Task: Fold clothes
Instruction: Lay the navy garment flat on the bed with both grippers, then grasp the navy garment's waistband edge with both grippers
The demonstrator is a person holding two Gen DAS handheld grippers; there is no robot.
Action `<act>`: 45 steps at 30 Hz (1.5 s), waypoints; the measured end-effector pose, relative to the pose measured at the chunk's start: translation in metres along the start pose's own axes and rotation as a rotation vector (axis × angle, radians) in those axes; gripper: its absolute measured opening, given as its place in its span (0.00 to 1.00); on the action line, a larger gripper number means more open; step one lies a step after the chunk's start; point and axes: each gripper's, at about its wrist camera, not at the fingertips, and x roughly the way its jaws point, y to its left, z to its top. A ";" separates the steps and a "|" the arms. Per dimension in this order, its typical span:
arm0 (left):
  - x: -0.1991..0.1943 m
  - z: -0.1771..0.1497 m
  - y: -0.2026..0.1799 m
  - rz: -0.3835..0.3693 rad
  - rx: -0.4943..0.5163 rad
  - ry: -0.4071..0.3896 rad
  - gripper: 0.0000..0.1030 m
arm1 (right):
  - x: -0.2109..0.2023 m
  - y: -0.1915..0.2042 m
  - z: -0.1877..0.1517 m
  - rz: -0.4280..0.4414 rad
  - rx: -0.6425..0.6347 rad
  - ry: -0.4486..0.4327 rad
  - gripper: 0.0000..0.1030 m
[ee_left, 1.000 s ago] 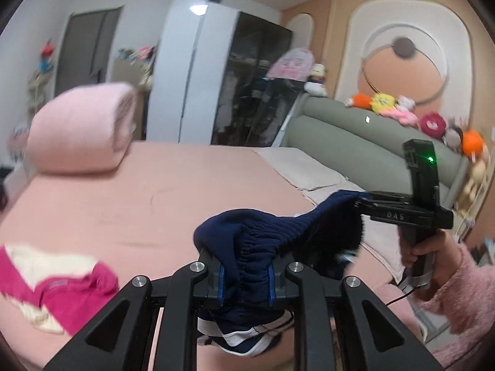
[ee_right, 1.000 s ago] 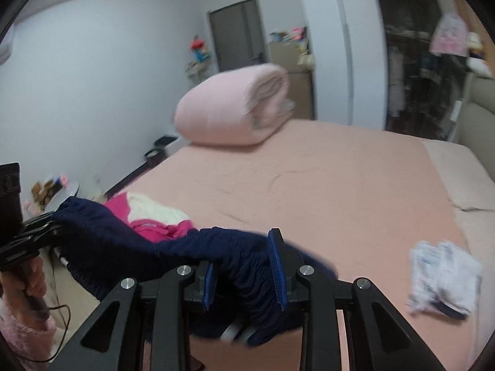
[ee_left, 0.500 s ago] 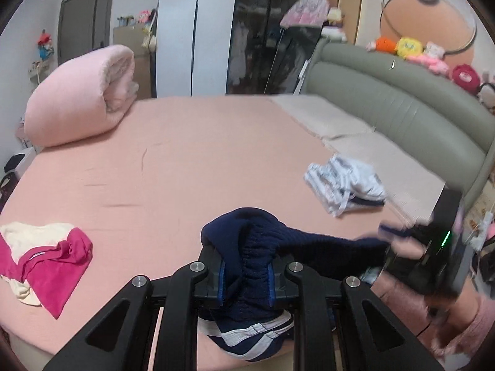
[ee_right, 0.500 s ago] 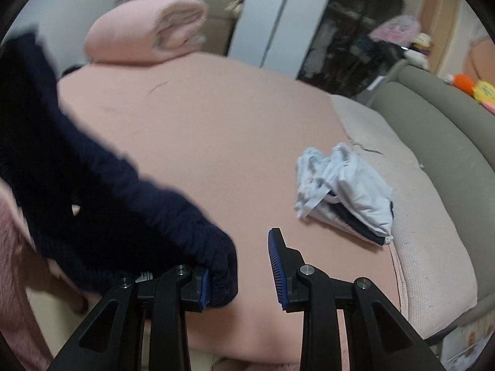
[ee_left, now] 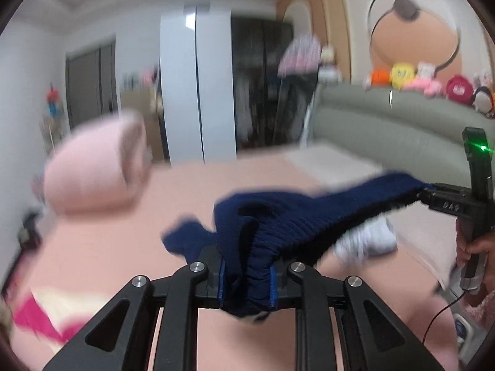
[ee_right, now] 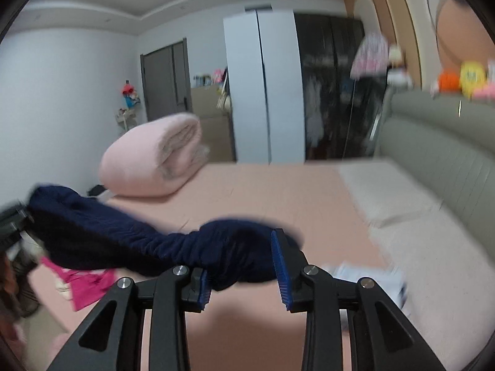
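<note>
A navy knitted garment (ee_left: pixel 309 216) hangs stretched above the pink bed (ee_left: pixel 108 247) between my two grippers. My left gripper (ee_left: pixel 246 278) is shut on one bunched, ribbed end. At the right of the left wrist view, a hand (ee_left: pixel 476 247) holds my right gripper (ee_left: pixel 433 198), which has the other end. In the right wrist view the navy garment (ee_right: pixel 123 235) fills the gap of my right gripper (ee_right: pixel 241 266). Its jaws are opening, with the pads still against the cloth. My left gripper (ee_right: pixel 15 225) shows at the left edge.
A rolled pink quilt (ee_right: pixel 151 160) lies at the bed's far left. A pink-and-white garment (ee_right: pixel 86 284) sits near the left edge, and a folded white garment (ee_left: pixel 368 241) lies at the right. A grey-green headboard (ee_right: pixel 439 142) bounds the right side, and wardrobes (ee_right: pixel 263 92) stand behind.
The right gripper has swung back to the right with the cloth, which now fills its jaws instead of hanging on one pad. The garment is pulled out level. Both views are blurred.
</note>
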 end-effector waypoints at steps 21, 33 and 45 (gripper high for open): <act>0.112 -0.204 0.022 -0.112 -0.086 0.620 0.56 | 0.120 -0.019 -0.249 0.026 0.069 0.771 0.58; 0.150 -0.223 0.016 -0.034 -0.131 0.703 0.56 | 0.159 -0.019 -0.250 -0.044 0.049 0.703 0.58; 0.124 -0.245 0.076 -0.078 -0.549 0.677 0.56 | 0.141 -0.081 -0.277 0.033 0.417 0.742 0.62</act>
